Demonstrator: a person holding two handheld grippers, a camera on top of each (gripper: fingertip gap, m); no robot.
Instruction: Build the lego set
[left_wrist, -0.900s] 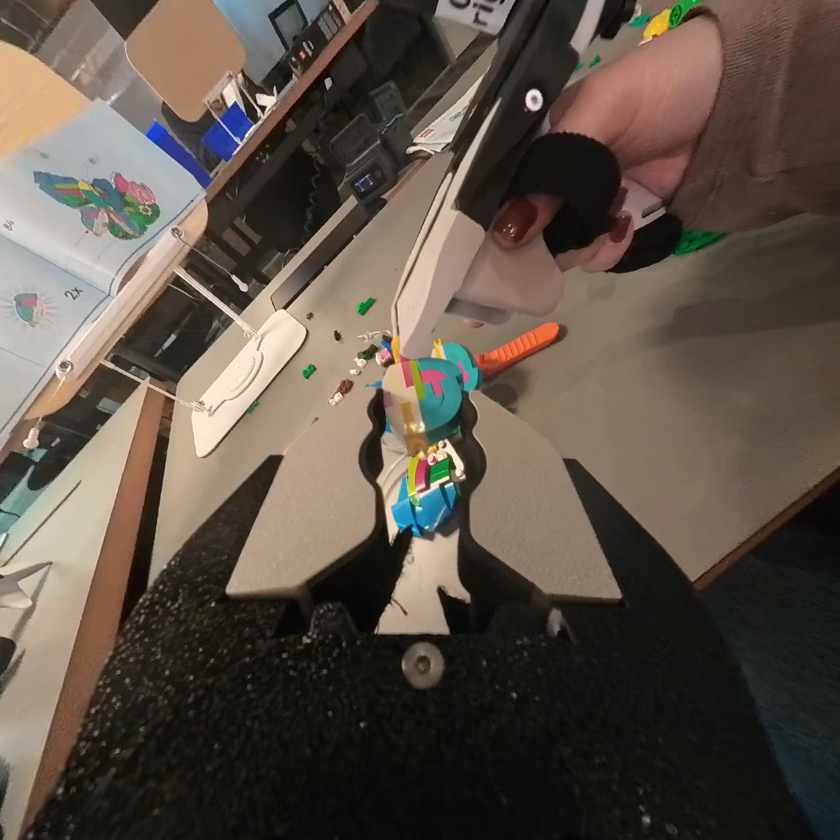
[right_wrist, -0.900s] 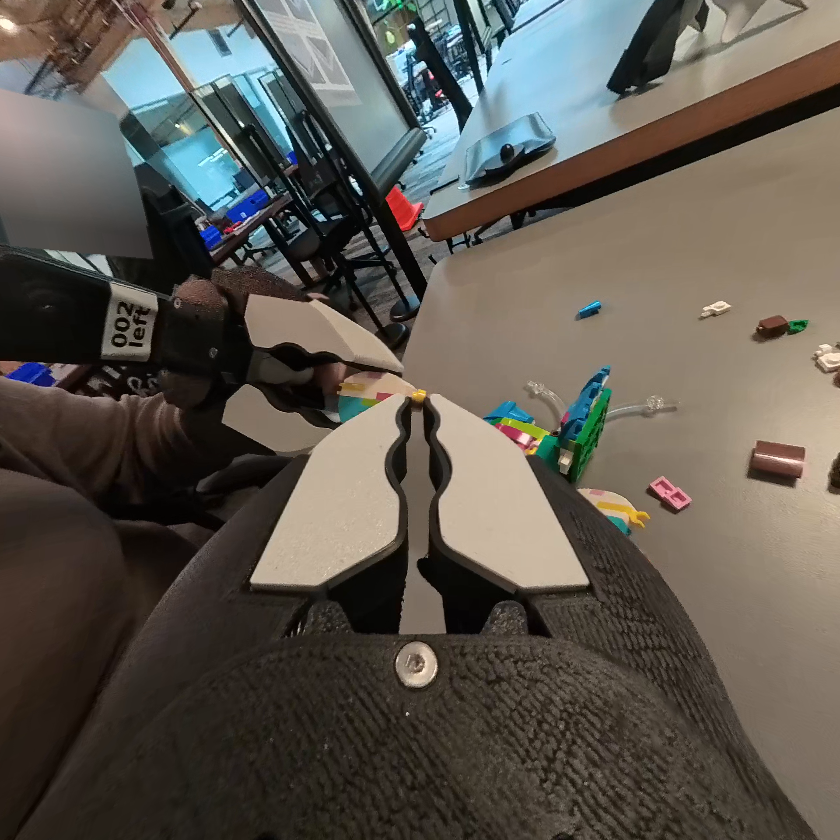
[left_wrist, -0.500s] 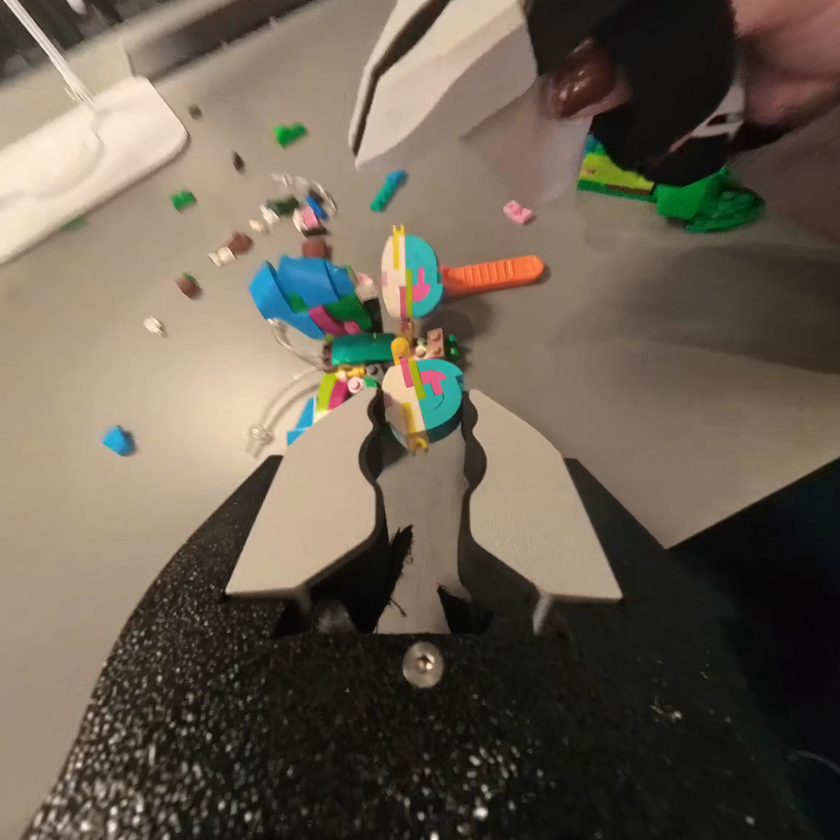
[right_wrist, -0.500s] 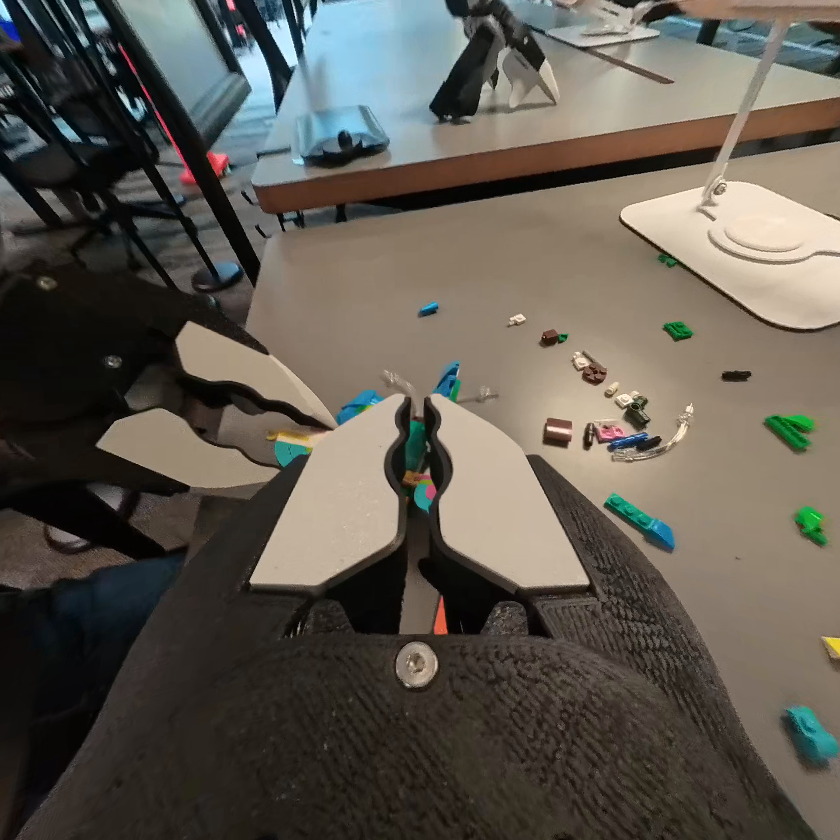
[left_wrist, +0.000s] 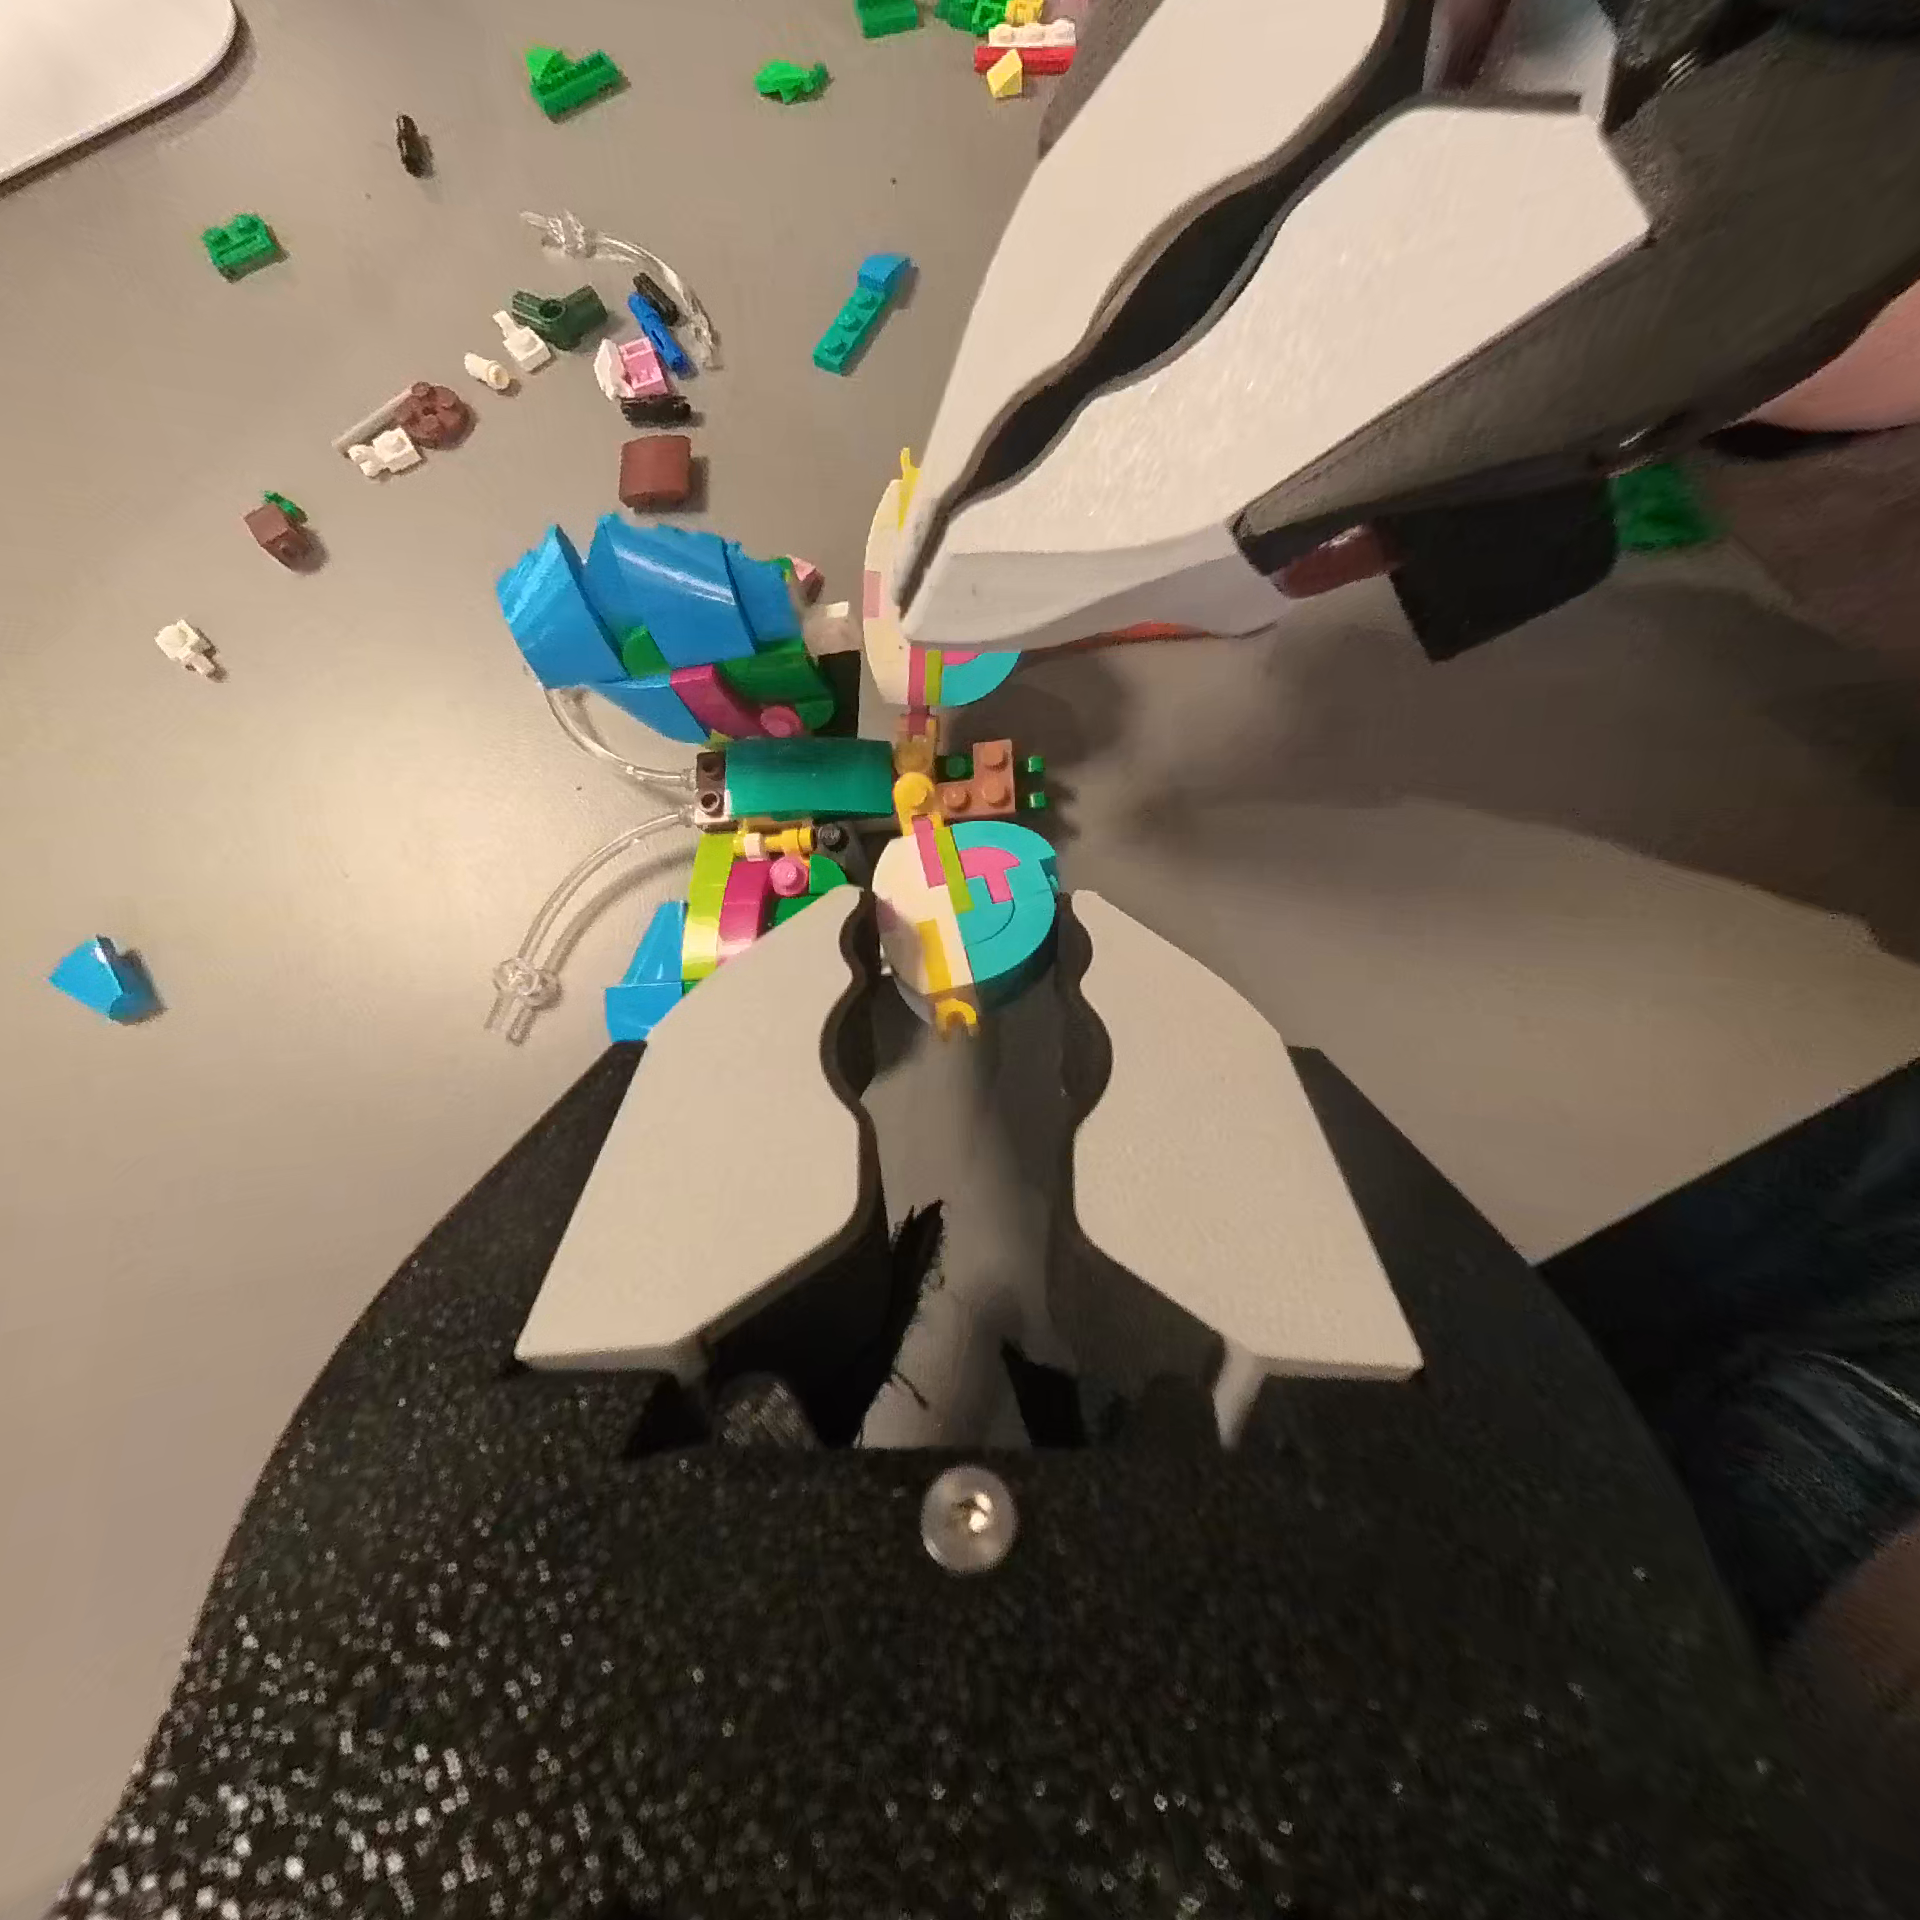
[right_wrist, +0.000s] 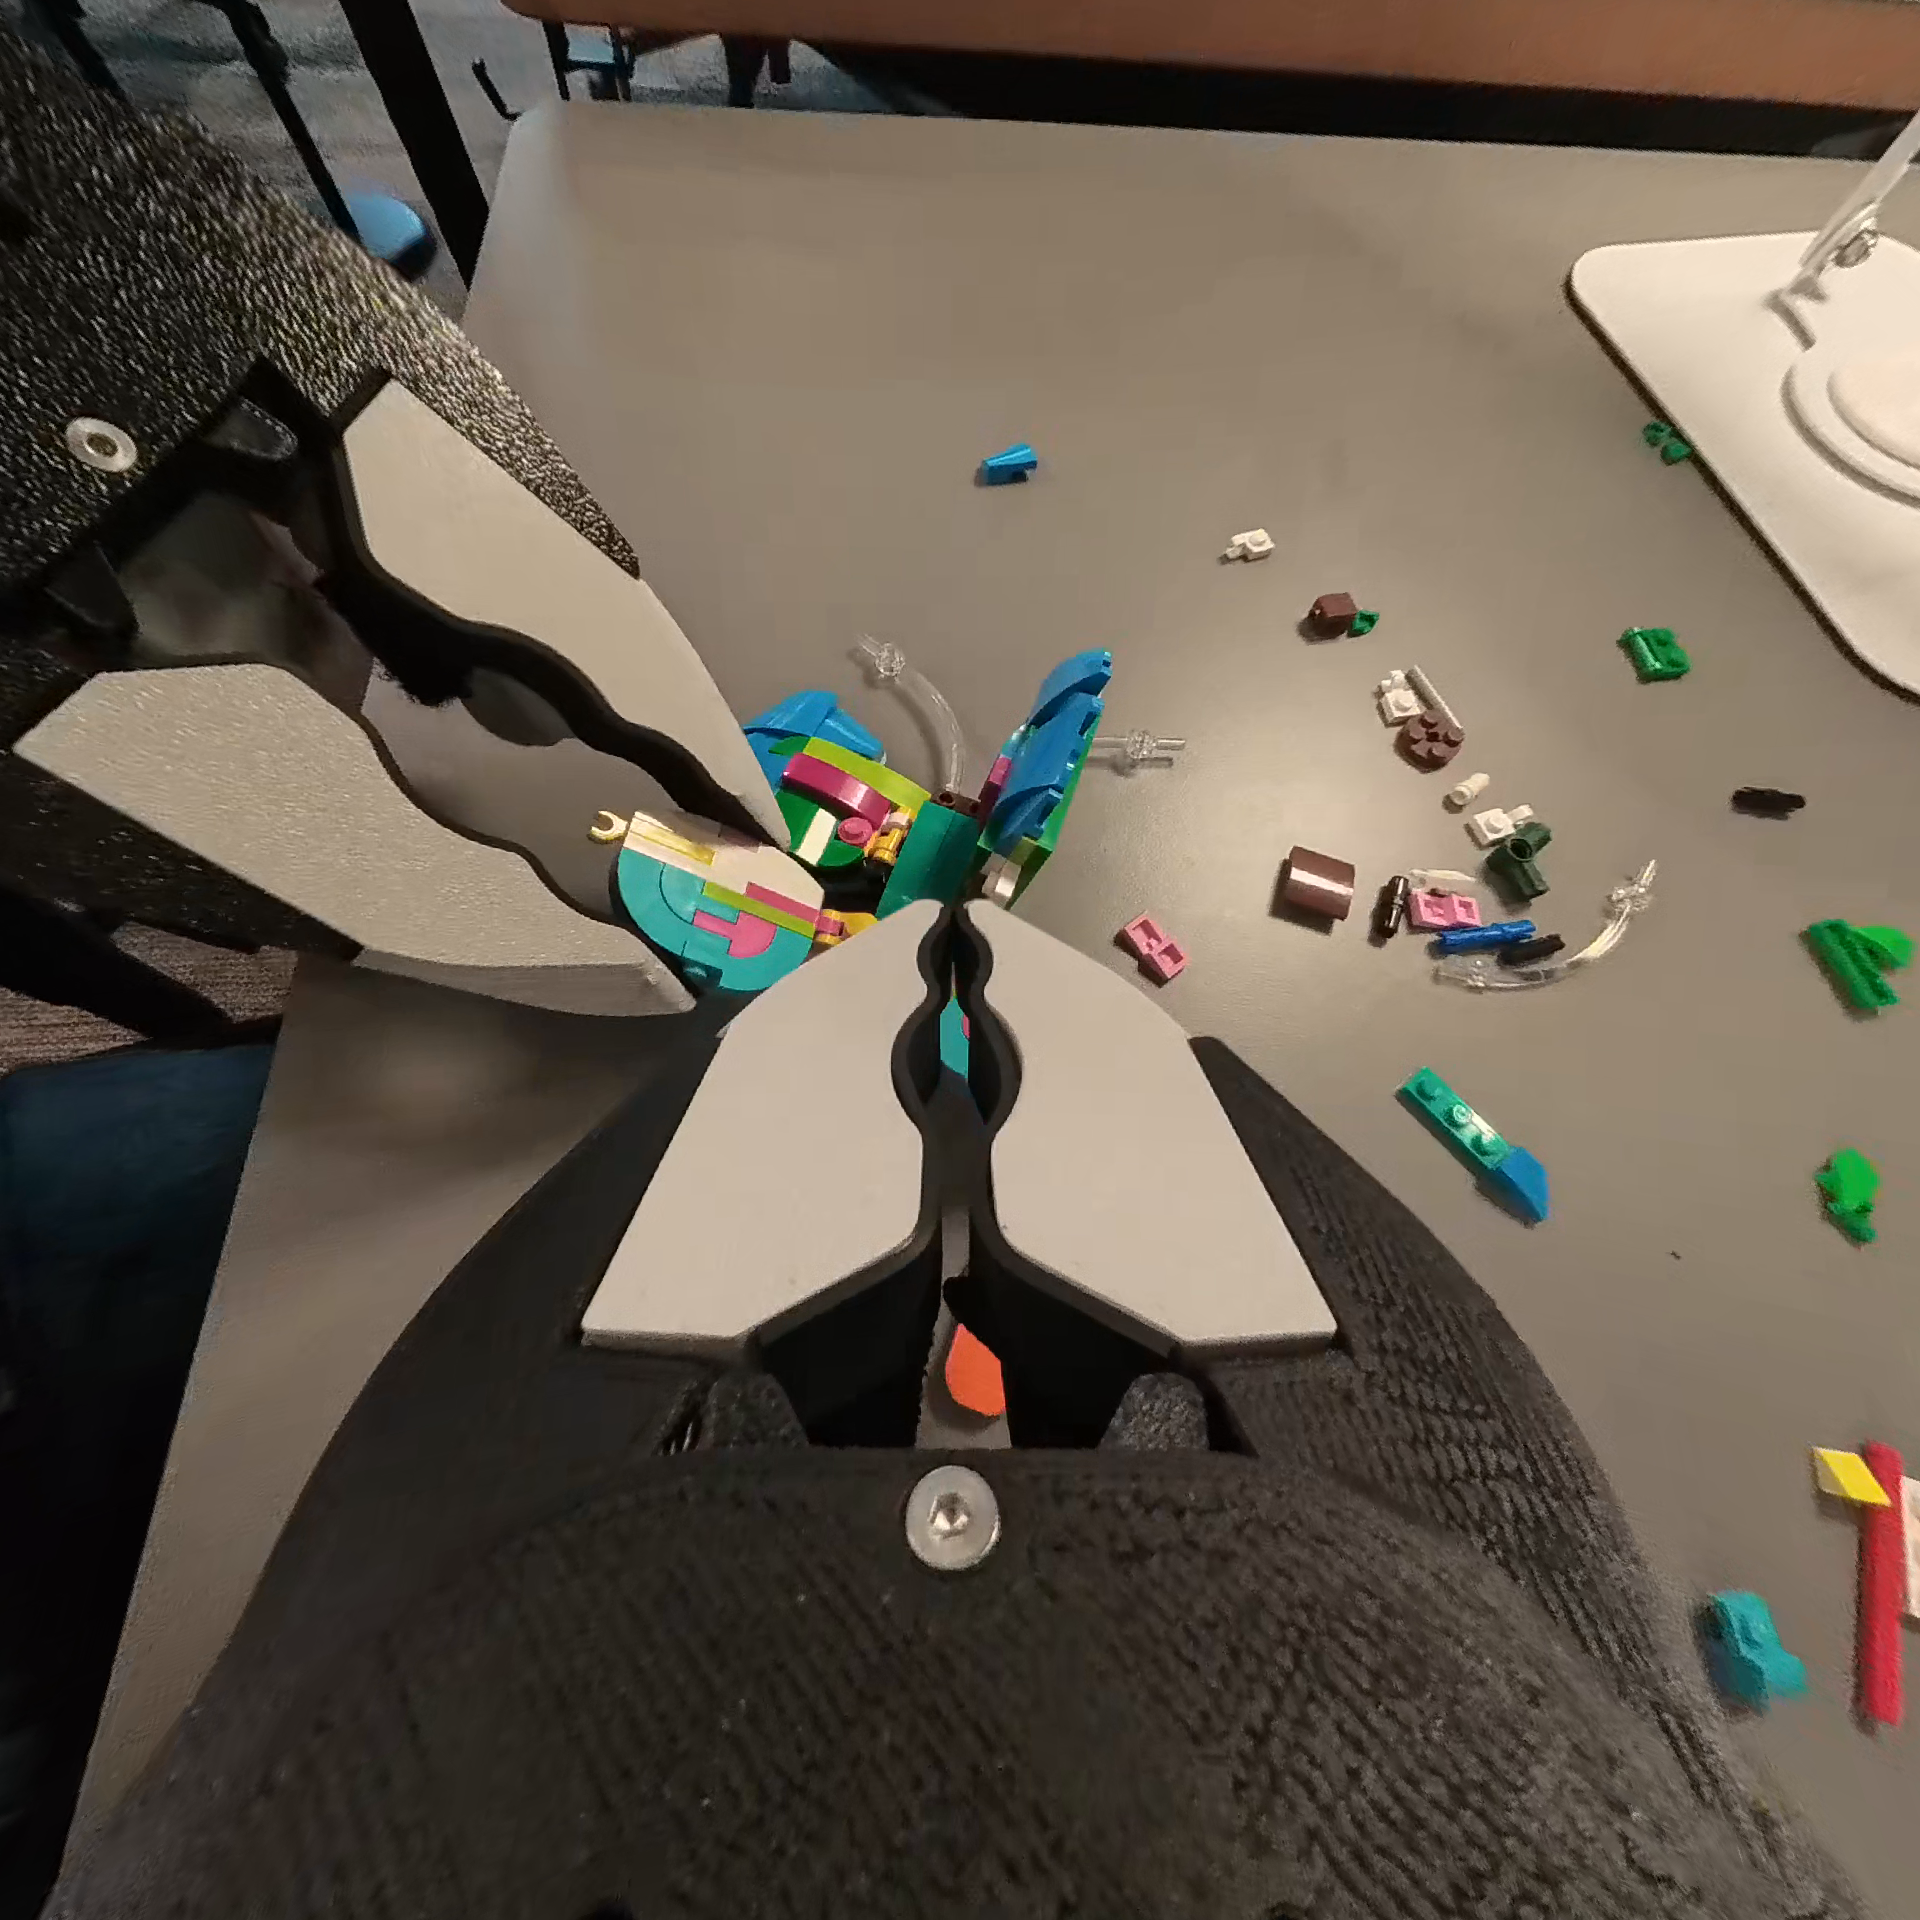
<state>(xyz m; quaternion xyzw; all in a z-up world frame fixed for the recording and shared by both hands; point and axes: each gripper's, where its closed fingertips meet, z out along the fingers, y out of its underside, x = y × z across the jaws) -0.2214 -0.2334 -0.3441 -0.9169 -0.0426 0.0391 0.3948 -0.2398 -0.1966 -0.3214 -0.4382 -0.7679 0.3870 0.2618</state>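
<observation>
A butterfly model (left_wrist: 805, 779) with blue upper wings, a teal body and clear antennae lies on the grey table (left_wrist: 312, 1039). My left gripper (left_wrist: 961, 904) is shut on its near round teal-and-white wing (left_wrist: 977, 925), one finger on each side. It also shows in the right wrist view (right_wrist: 727, 914), gripping that wing (right_wrist: 717, 904). My right gripper (right_wrist: 954, 912) is shut, and its tips rest over the far round wing (left_wrist: 935, 665). It enters the left wrist view (left_wrist: 920, 551) from the upper right. I cannot tell if it pinches the wing's edge.
Several loose pieces lie beyond the model: a brown block (left_wrist: 655, 471), a teal-and-blue plate (right_wrist: 1475, 1138), green bits (left_wrist: 571, 78), and pink and white bits. A white stand base (right_wrist: 1714, 416) sits at the far right. An orange brick separator (right_wrist: 971, 1371) lies under my right gripper. The table edge (left_wrist: 1662, 1195) is close. About 5 centimeters separates my left fingertips from my right.
Both grippers have tilted down and come close to the table. The wing in my left gripper now sits low at the model's side. My right gripper moved onto the far wing.
</observation>
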